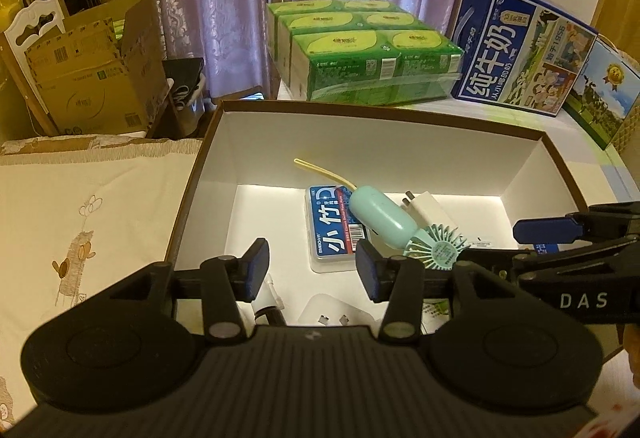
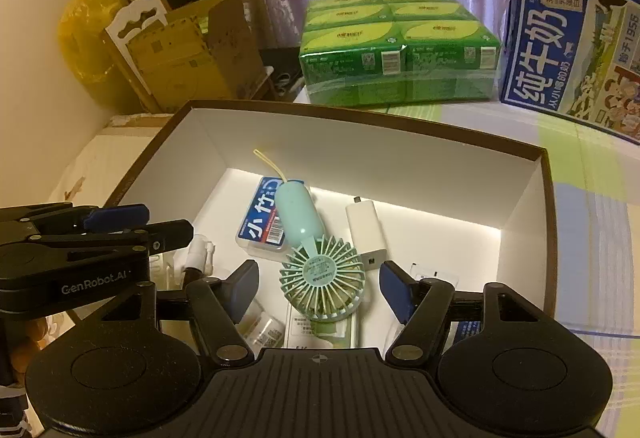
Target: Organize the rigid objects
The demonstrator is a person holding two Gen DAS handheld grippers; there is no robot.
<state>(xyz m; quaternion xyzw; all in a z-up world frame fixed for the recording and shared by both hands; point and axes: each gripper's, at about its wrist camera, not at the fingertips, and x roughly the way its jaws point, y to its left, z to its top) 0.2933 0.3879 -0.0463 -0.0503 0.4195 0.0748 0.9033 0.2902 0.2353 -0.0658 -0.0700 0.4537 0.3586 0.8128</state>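
Right wrist view: handheld fan (image 2: 320, 270) is seen inside the white box (image 2: 532, 205), head just ahead of the right gripper (image 2: 316, 290) — fingers wide, empty. Handle runs away toward the box's far wall. Left gripper (image 1: 312, 270) — also spread, empty, farther off.

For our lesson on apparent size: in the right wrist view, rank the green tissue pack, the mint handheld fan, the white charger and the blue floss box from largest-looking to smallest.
1. green tissue pack
2. mint handheld fan
3. white charger and blue floss box: alike, and the fan partly hides the box, so unranked.
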